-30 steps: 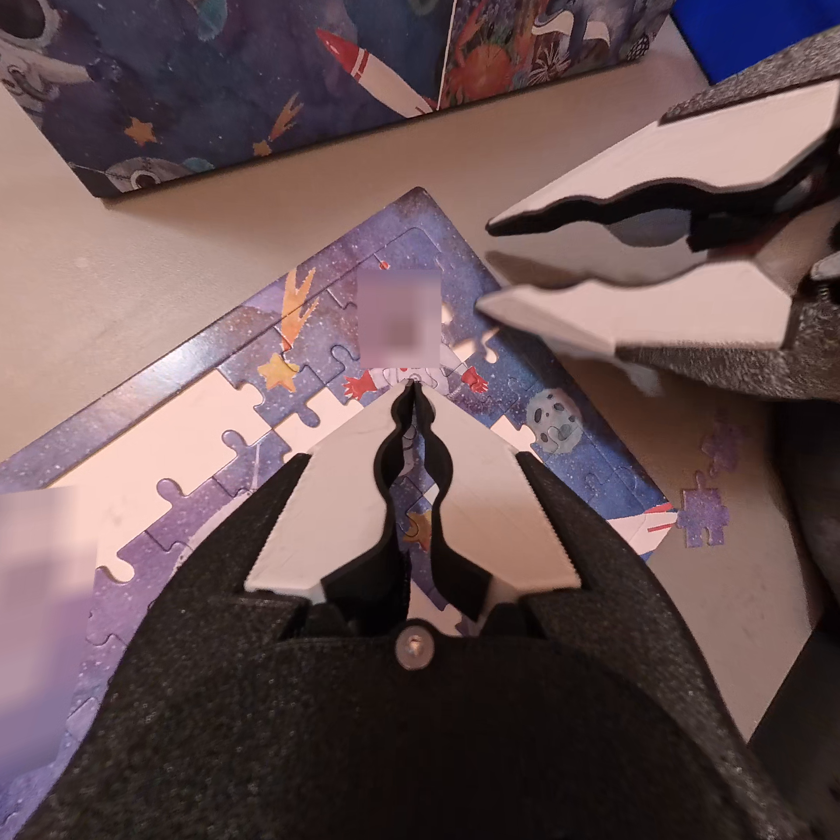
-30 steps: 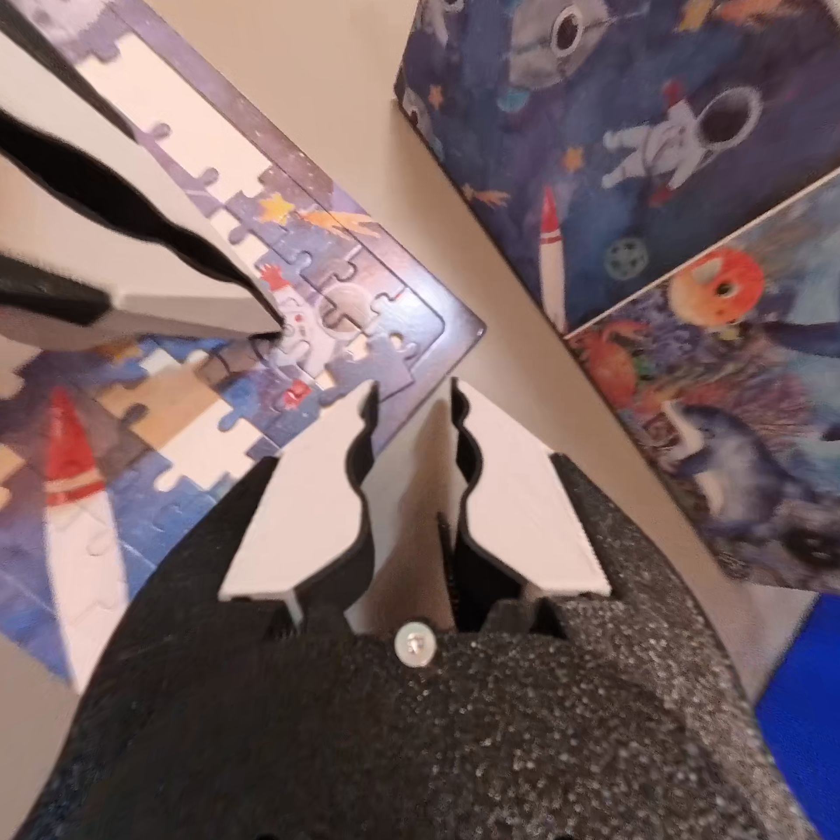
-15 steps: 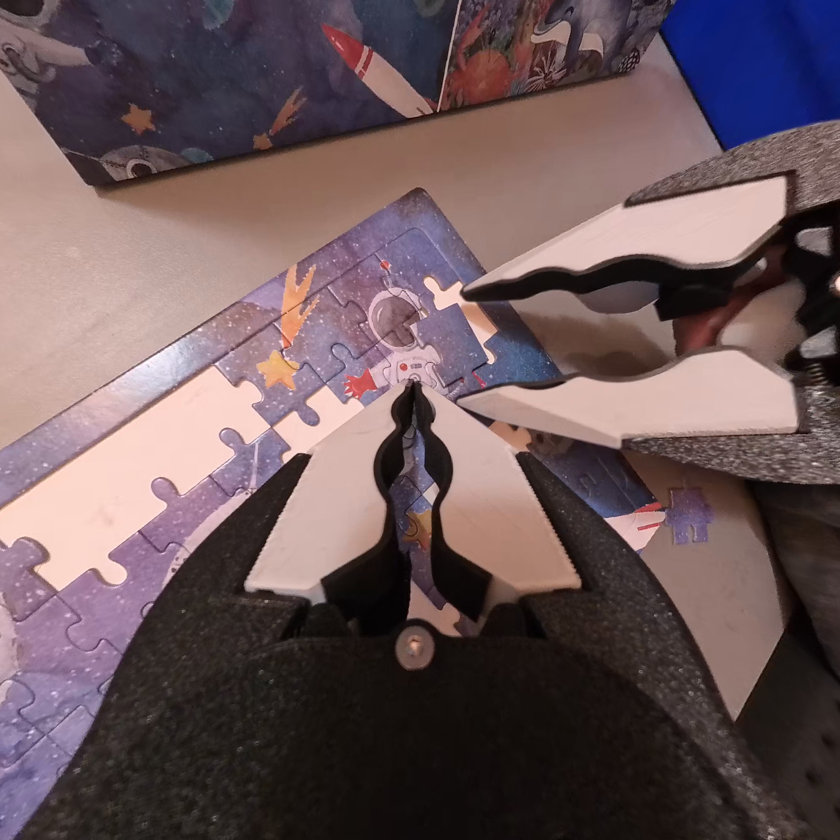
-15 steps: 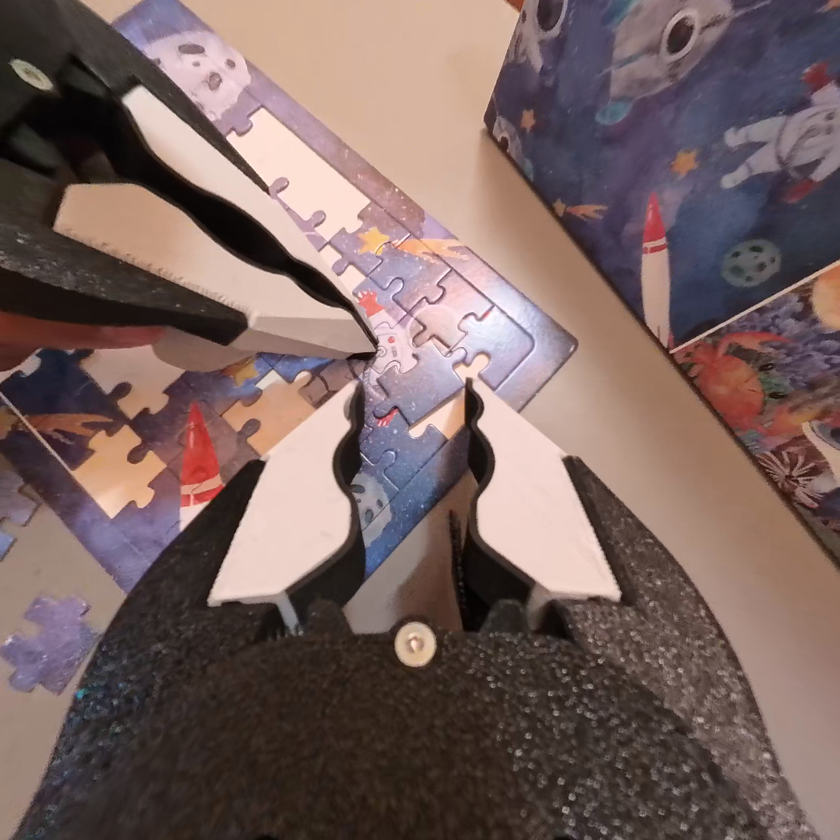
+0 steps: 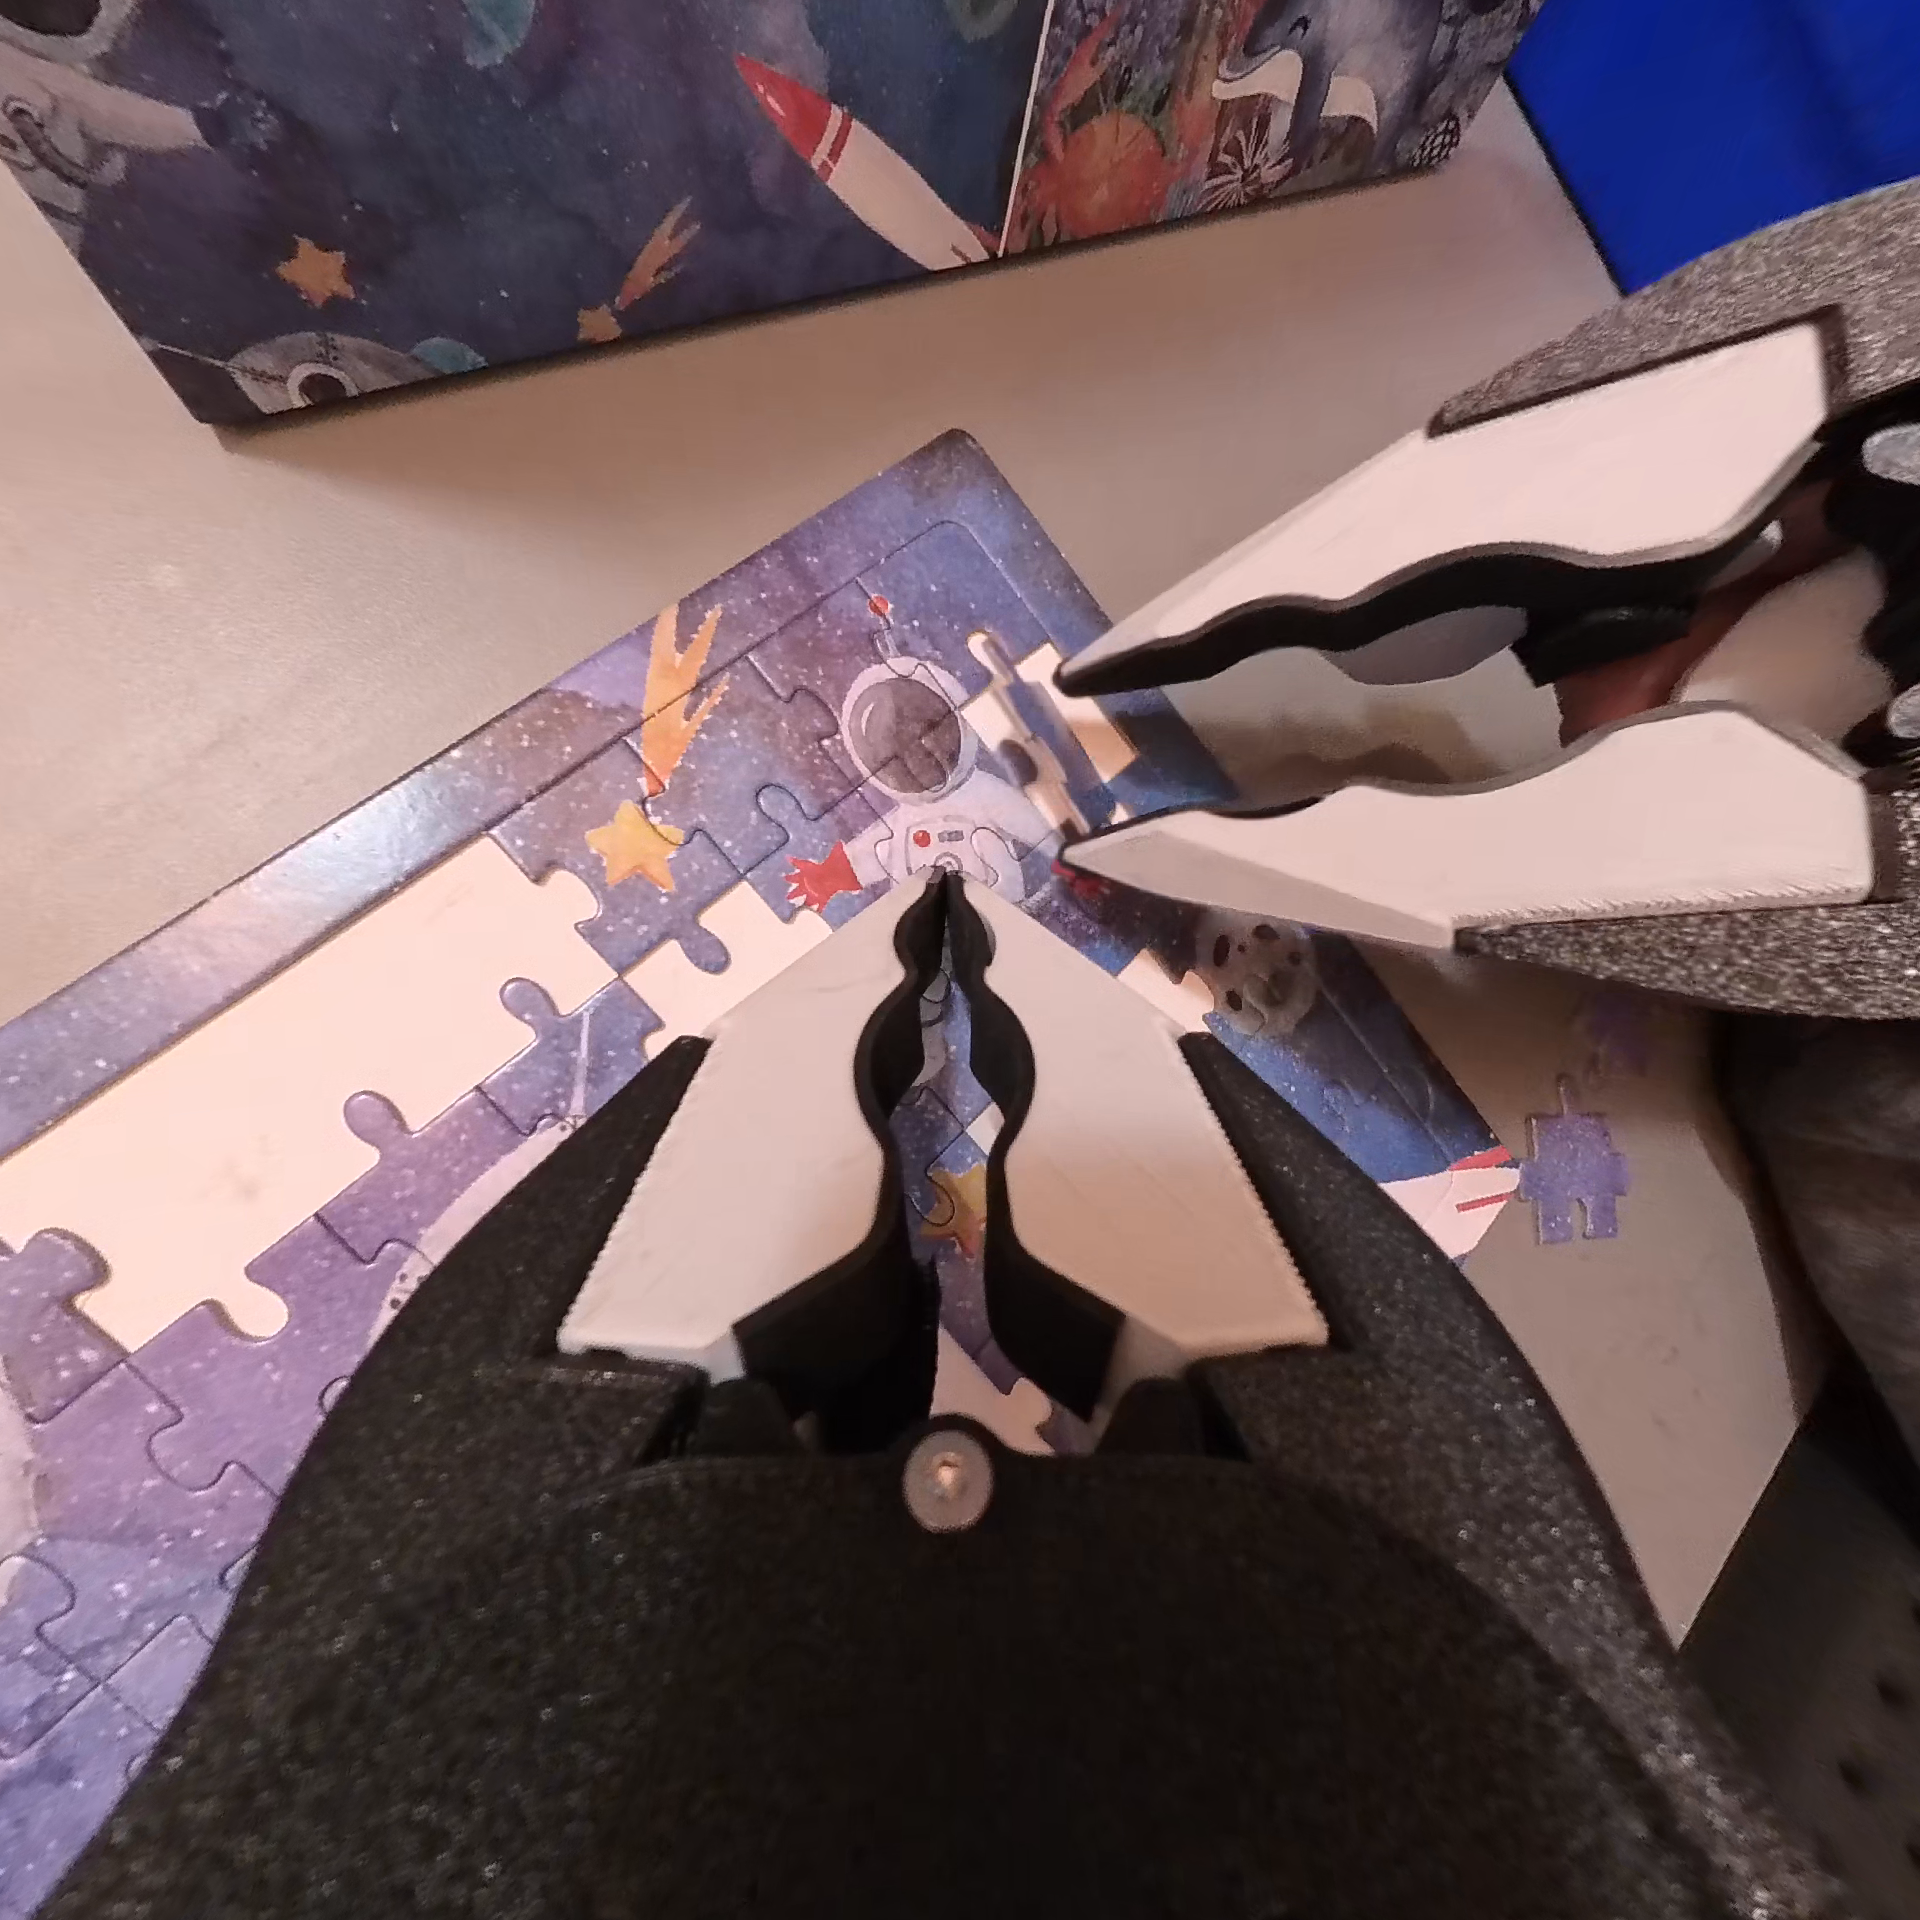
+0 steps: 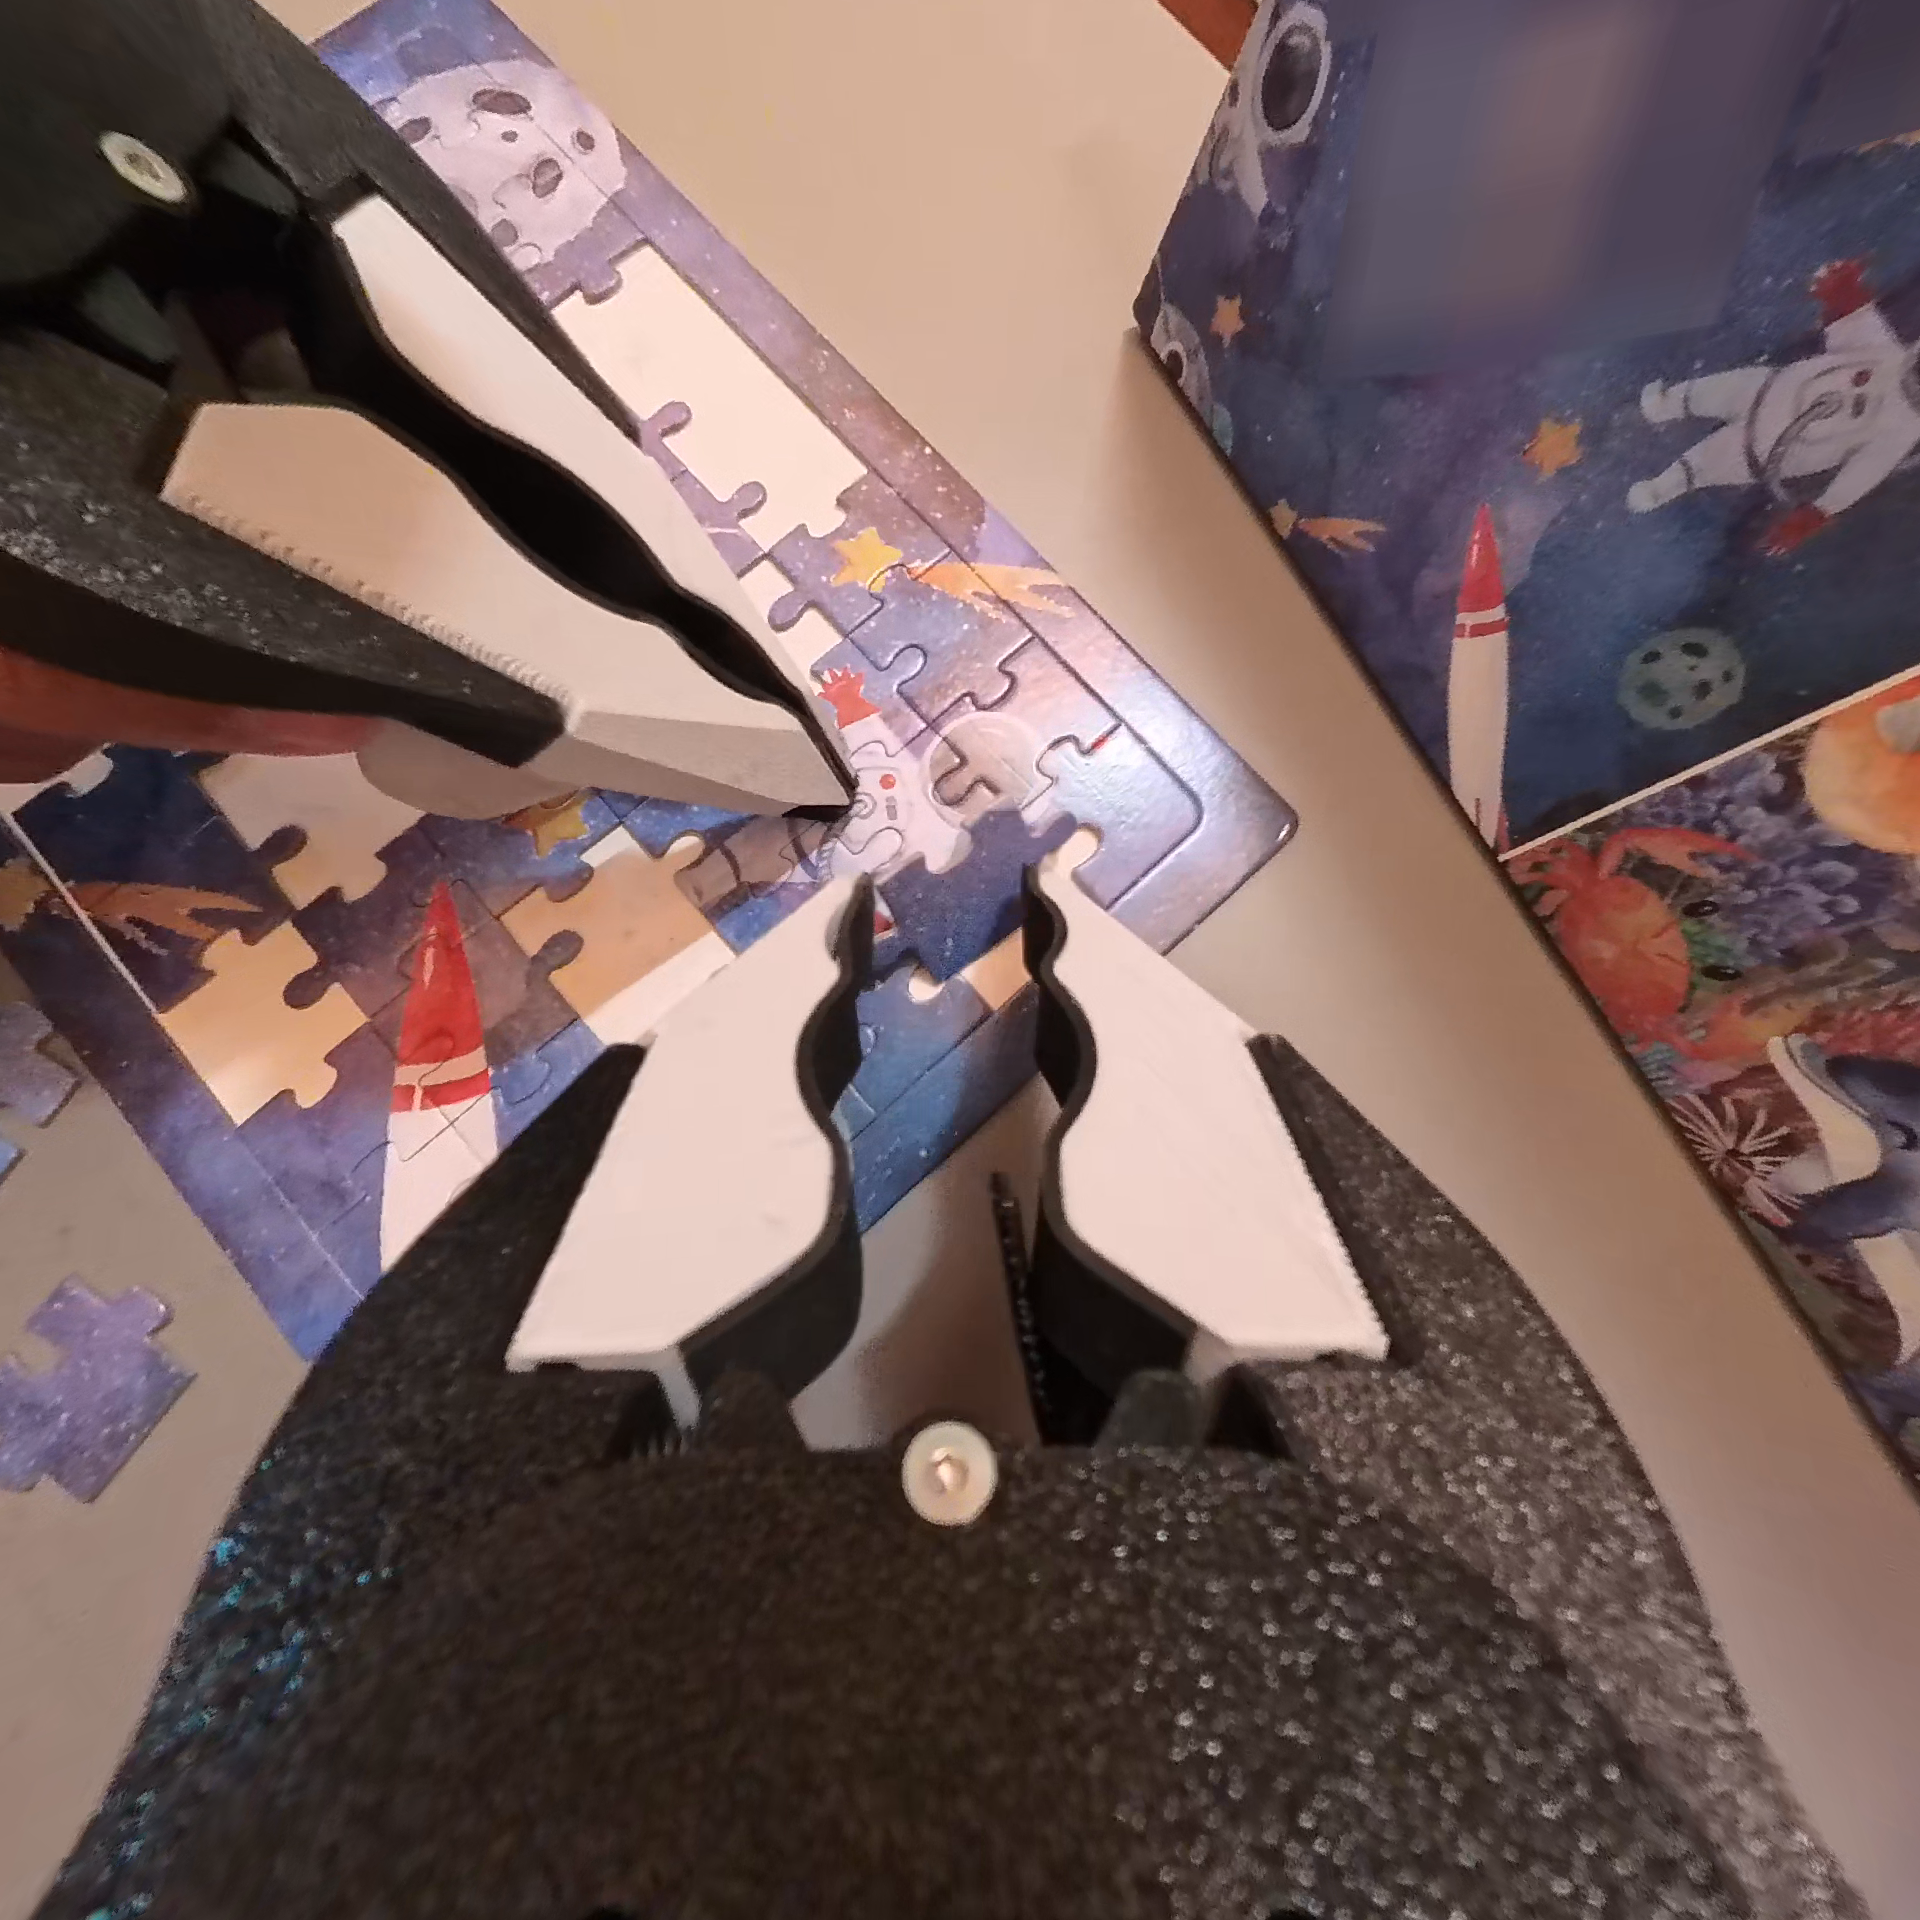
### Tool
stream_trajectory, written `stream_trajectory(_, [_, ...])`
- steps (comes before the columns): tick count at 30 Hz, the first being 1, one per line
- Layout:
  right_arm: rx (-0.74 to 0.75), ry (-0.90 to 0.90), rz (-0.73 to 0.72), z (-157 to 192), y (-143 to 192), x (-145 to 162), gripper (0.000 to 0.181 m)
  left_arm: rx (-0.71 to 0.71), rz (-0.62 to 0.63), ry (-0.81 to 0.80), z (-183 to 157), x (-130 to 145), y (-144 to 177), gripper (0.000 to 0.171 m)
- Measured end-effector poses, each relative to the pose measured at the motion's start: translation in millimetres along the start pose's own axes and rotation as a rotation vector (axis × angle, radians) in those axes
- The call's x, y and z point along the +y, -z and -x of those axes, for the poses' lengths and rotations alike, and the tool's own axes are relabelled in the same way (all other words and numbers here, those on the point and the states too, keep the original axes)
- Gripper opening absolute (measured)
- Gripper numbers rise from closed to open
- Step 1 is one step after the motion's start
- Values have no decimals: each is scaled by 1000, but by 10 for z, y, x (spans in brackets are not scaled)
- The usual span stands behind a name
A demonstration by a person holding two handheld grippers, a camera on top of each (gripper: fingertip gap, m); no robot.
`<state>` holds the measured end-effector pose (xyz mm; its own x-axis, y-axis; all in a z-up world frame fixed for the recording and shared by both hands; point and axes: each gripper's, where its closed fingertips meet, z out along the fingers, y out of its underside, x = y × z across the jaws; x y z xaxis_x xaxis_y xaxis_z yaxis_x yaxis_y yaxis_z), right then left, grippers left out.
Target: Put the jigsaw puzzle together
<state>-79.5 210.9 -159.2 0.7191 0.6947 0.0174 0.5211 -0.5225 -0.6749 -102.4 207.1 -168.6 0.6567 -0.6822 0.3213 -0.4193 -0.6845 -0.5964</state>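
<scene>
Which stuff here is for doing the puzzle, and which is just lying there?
For the puzzle:
- flat space-picture jigsaw board with white gaps
- loose purple cardboard piece beside the board
- closed left gripper
- open right gripper

Just lying about:
- big picture-covered box
- beige table
- blue thing at the table's far corner

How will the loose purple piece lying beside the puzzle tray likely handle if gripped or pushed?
The loose piece looks thin and flat on the table, so probably light, likely sliding when pushed. Lying flush, its edge may be hard to pinch. Being flat, it seems unlikely to roll or tip.
</scene>
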Motion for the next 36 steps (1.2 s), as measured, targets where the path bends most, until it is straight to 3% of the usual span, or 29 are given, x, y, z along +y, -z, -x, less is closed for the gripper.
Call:
stream_trajectory(7, [-46, -18, -39, -50, 116, 5, 40, 4, -1, 1, 0, -1, 1, 0])
stream_trajectory(12, [-61, 1, -16, -29, -71, 84, 53, 4, -1, 5, 1, -2, 0, 0])
stream_trajectory(20, [-41, -5, -12, -5, -103, 41, 48, 2, -2, 9, 5, 0, 1, 0])
stream_trajectory(22, [-67, 8, -17, 63, -103, 38, 36, 4, -2, 14, 5, -1, 1, 0])
stream_trajectory(36, [-56, 103, 61, -120, 32, 40, 36, 4, 0, 10, 4, 1, 0, 0])
